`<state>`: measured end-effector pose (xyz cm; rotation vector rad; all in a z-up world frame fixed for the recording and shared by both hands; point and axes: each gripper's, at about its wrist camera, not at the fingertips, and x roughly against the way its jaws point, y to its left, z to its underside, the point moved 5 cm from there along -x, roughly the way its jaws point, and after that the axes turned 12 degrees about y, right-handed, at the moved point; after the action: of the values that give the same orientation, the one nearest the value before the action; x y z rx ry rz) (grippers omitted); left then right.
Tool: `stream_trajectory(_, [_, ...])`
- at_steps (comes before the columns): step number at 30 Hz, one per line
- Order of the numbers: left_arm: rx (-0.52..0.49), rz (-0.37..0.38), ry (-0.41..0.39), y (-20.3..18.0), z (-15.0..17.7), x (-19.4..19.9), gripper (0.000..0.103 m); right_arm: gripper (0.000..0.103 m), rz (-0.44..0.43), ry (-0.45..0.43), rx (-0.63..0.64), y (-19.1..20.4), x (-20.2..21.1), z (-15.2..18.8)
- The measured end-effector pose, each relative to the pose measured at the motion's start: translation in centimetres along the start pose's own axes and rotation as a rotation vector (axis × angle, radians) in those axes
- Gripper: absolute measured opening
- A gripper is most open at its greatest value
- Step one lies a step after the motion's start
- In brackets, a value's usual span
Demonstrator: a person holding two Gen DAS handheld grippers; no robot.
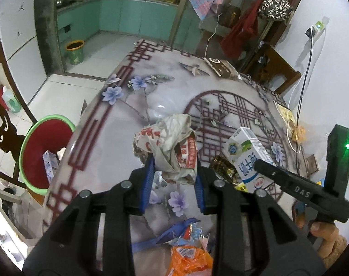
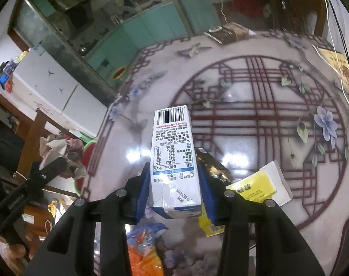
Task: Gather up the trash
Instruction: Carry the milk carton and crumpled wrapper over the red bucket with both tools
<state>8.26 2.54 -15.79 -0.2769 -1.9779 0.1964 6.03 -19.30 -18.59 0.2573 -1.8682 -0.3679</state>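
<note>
My left gripper [image 1: 174,179] is shut on a crumpled red-and-white paper wrapper [image 1: 172,145] and holds it above the patterned table [image 1: 128,124]. My right gripper [image 2: 174,191] is shut on a white-and-blue milk carton [image 2: 173,151], held above the table; the carton also shows in the left wrist view [image 1: 245,158]. A red basin with a green rim [image 1: 43,151] stands on the floor left of the table and holds a small carton. The wrapper shows at the left of the right wrist view [image 2: 57,149].
An orange snack bag [image 1: 188,260] and blue wrapper lie at the table's near edge. A yellow-and-white box [image 2: 259,186] and a gold foil wrapper [image 1: 222,168] lie right of centre. A brown packet [image 1: 220,66] sits at the far edge. Cables run along the right side.
</note>
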Motion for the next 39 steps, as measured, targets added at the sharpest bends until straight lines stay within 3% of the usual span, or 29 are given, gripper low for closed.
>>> stream_trajectory(13, [-0.001,-0.043,-0.096,1.2,0.9,4.9,0.03,0.039,-0.025,-0.138,0.066,4.8,4.6,0.4])
stream_trajectory(35, [0.029,-0.069,-0.131,7.9,0.1,7.5,0.031,0.039,-0.025,-0.106,0.115,11.3,1.7,0.1])
stream_trajectory(39, [0.014,-0.105,-0.154,9.0,-0.3,8.3,0.031,0.039,-0.02,-0.111,0.108,12.3,1.2,-0.1])
